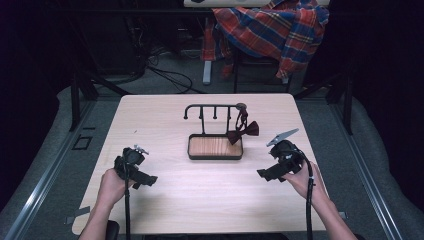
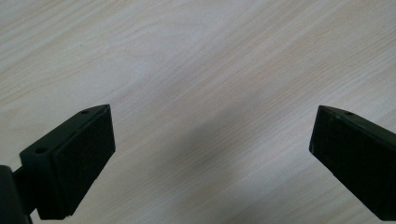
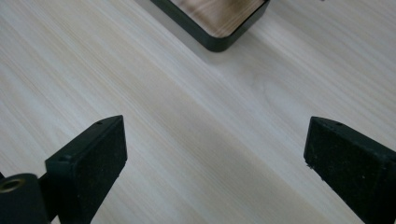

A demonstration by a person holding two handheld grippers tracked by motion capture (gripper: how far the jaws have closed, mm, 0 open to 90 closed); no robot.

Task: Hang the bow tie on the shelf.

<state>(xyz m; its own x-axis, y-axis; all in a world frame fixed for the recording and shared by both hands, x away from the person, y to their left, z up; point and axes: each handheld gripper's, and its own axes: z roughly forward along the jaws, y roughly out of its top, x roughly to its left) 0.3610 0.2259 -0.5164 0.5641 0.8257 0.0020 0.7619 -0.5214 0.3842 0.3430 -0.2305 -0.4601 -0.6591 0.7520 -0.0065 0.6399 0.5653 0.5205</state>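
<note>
A black metal hanger stand (image 1: 212, 107) with a wooden base tray (image 1: 215, 147) sits at the middle of the table. A dark red bow tie (image 1: 243, 131) hangs from the stand's right end, over the tray's right edge. My left gripper (image 1: 146, 180) is low over the table at the front left, jaws wide apart over bare wood (image 2: 210, 140). My right gripper (image 1: 263, 174) is at the front right, below and right of the tray, jaws open with nothing between them (image 3: 215, 144). A corner of the tray (image 3: 217, 21) shows ahead of the right jaws.
The light wooden table (image 1: 210, 200) has bare room in front of the stand. Beyond its far edge stands a chair draped with a red plaid shirt (image 1: 272, 27). Cables (image 1: 165, 75) lie on the grey floor, and dark frame posts stand at both sides.
</note>
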